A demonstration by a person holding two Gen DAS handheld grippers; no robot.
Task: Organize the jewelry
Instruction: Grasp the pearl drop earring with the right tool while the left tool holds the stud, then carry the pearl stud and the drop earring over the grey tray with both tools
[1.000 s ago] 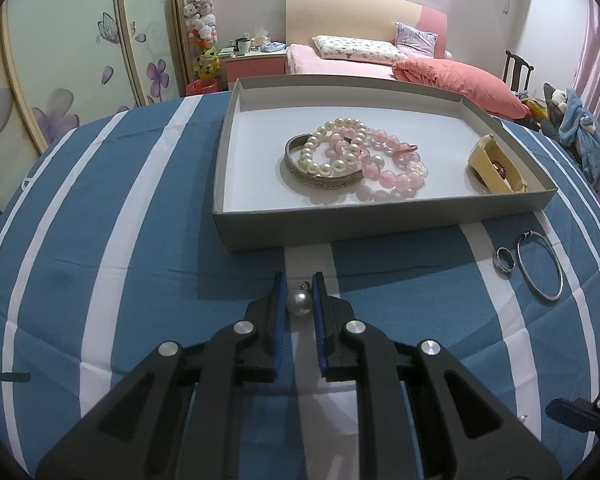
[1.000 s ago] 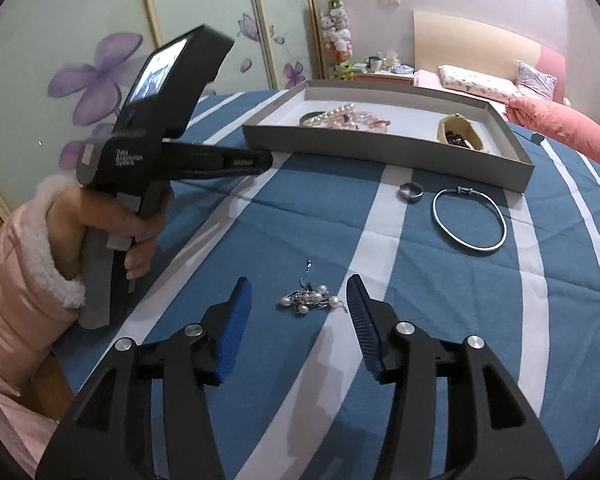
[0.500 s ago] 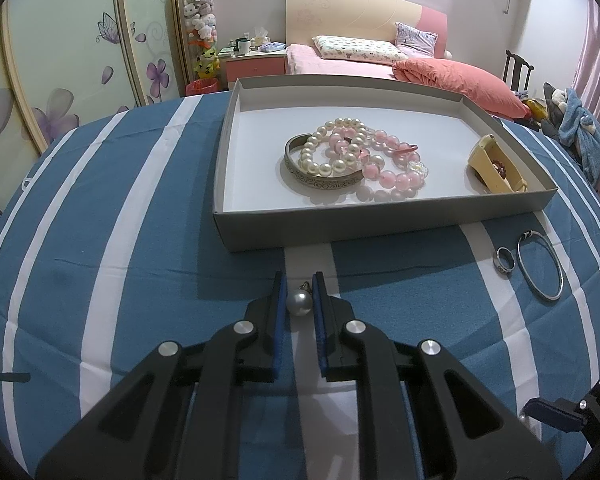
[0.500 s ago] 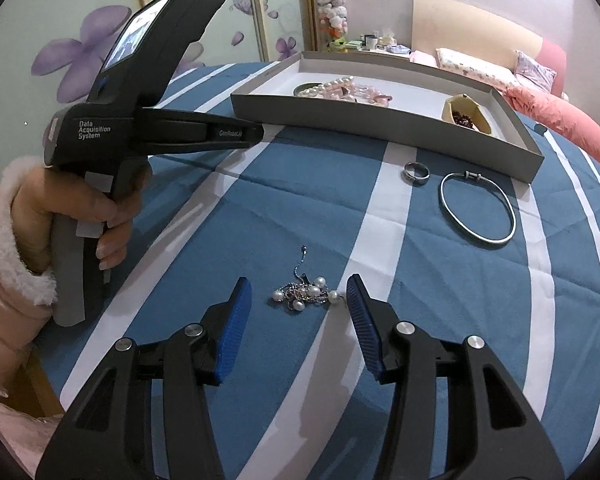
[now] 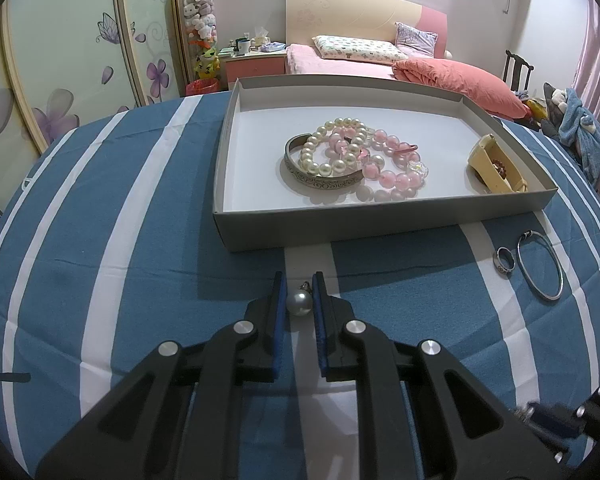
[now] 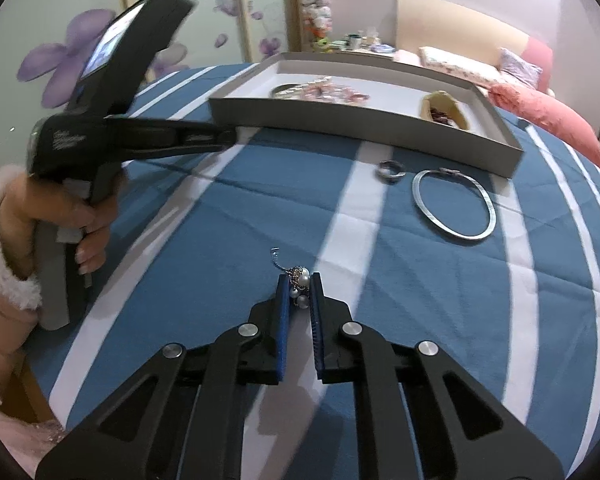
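your left gripper [image 5: 299,294] points down and forward over the blue-and-white striped cloth [image 5: 140,248], just short of the near wall of the grey tray [image 5: 339,227], and its blue pads are pinched narrow on one grey pearl earring [image 5: 299,302] with a small metal loop on top. from the right wrist view your left hand [image 6: 66,216], in a pink sleeve with a white fleecy cuff [image 6: 0,248], wraps the grip of that tool and holds its long nose level toward the tray's near left corner. your right gripper [image 6: 298,294] also tilts down toward the cloth, nearer your edge of the surface, and its jaws are closing on a pearl cluster earring [image 6: 300,286], which sits between the pads with its thin hook sticking out ahead; this view is blurred, so how firmly the pads press is hard to judge, though they look to be touching the beads. count what lies in the tray: one white pearl bracelet [image 5: 331,148], one pink bead bracelet [image 5: 391,168] and one engraved silver cuff [image 5: 319,180] piled together in the middle, and one cream open box [image 5: 495,166] against the right wall. outside the tray, off its near right corner on the cloth, lie one small ring [image 5: 504,261] and one thin silver bangle [image 5: 539,266], side by side and close together.
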